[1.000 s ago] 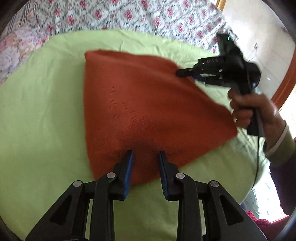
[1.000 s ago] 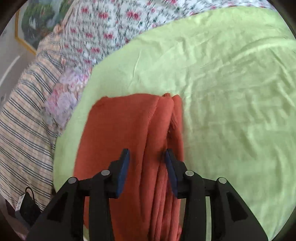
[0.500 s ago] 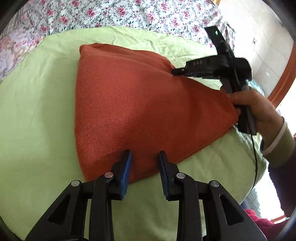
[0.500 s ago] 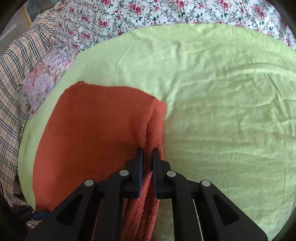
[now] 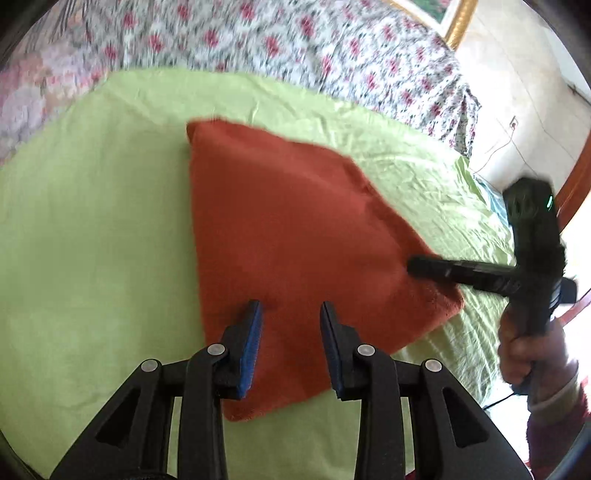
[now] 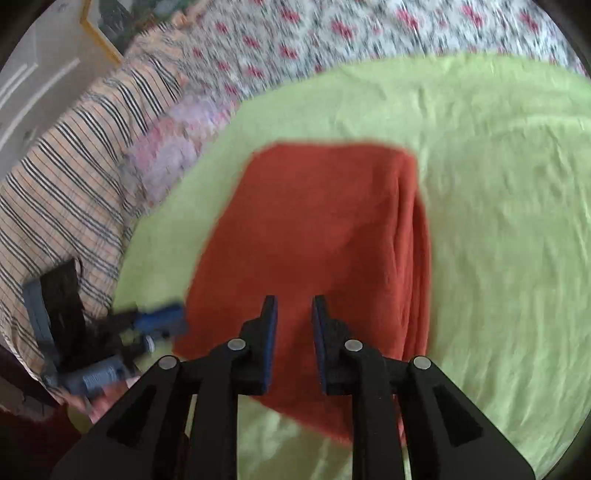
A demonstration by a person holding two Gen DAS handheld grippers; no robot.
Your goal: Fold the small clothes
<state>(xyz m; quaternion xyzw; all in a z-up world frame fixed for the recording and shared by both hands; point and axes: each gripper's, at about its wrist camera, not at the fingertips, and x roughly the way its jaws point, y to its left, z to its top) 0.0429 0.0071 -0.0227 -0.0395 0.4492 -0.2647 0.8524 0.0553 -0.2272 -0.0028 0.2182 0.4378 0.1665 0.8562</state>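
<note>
Floral bedspread [image 5: 258,40], gilt picture frame [image 5: 456,22], pale wall [image 5: 524,110].

no words or numbers can be read anywhere here; the pictures are too blurry.

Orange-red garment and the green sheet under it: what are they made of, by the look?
Orange-red garment: seems a soft knit, wool or acrylic; matte, fuzzy nap, thick stacked layers along its folded edge. Fibre cannot be told.
Green sheet: looks like thin woven cotton or a blend; smooth, matte, with fine sharp creases. Motion blur hides the weave.
</note>
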